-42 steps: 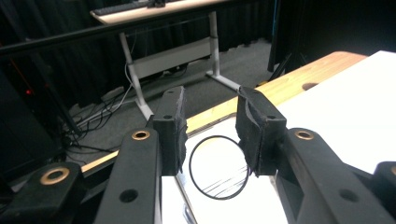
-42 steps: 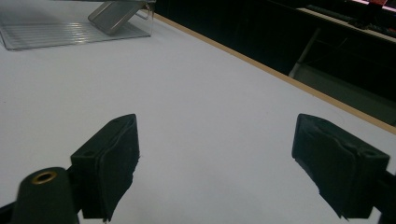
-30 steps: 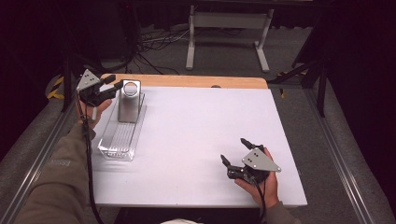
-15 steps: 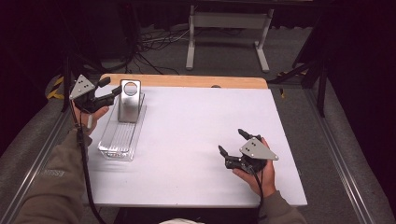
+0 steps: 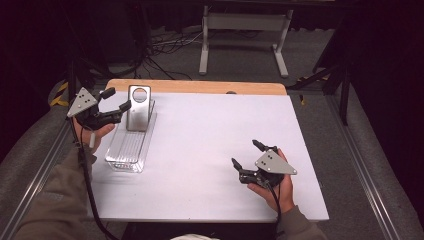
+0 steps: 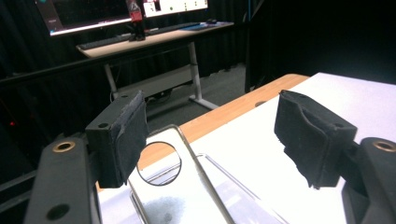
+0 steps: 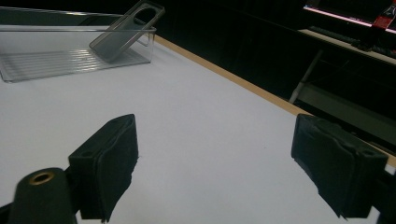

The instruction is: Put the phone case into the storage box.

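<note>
left tongs (image 5: 116, 99): jaws apart, just opened, empty | metal plate (image 5: 139, 107): just beside, leaning in clear tray (image 5: 125, 152)

Right of the clear tray (image 5: 131, 150), bare table (image 5: 200, 145) was left for passage; its far end was blocked by the leaning metal plate (image 5: 139, 107).

A metal plate (image 5: 139, 107) is propped at the far end of a clear tray (image 5: 127, 148), set at the table's (image 5: 210, 135) left; the right gripper (image 5: 248, 159) is held near-right.
</note>
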The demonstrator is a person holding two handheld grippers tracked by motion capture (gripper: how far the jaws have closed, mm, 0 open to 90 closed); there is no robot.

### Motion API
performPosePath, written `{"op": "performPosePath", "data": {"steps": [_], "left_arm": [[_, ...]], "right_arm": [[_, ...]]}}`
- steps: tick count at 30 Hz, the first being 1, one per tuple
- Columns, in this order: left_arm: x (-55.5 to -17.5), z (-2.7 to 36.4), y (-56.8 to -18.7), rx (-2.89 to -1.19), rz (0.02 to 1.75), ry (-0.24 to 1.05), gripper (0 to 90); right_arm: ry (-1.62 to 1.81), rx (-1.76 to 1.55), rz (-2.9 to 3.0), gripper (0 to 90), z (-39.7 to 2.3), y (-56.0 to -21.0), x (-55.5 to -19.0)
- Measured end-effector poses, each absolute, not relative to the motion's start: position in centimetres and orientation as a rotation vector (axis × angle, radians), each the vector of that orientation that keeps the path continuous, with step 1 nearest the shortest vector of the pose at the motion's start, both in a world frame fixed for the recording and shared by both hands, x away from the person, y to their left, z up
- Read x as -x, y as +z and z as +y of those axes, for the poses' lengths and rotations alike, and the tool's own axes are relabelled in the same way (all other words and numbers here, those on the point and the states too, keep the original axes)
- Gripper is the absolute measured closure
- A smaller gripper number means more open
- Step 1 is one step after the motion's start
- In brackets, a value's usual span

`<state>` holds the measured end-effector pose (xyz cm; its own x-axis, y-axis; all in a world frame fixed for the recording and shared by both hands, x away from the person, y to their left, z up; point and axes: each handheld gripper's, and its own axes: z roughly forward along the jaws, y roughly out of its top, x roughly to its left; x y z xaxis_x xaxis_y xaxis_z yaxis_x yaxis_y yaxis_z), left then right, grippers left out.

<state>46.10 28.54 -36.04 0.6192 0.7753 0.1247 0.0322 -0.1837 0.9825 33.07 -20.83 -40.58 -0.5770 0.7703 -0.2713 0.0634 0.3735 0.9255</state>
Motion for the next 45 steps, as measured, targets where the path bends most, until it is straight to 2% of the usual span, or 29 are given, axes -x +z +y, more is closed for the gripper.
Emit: {"op": "performPosePath", "data": {"steps": [3,17,45], "left_arm": [[-45.4,28.4,-35.9,-1.626,0.679,0.772,20.6],[-43.5,26.9,-35.4,-1.635,0.617,0.726,8.9],[-39.7,26.3,-35.6,-1.652,0.518,0.673,5.8]], "right_arm": [[1.249,-0.723,1.915,14.9,-20.9,-40.6,-32.9],[1.243,-0.716,1.911,14.4,-20.9,-40.2,-32.1],[1.255,-0.698,1.920,13.9,-20.5,-40.0,-31.3]]}}
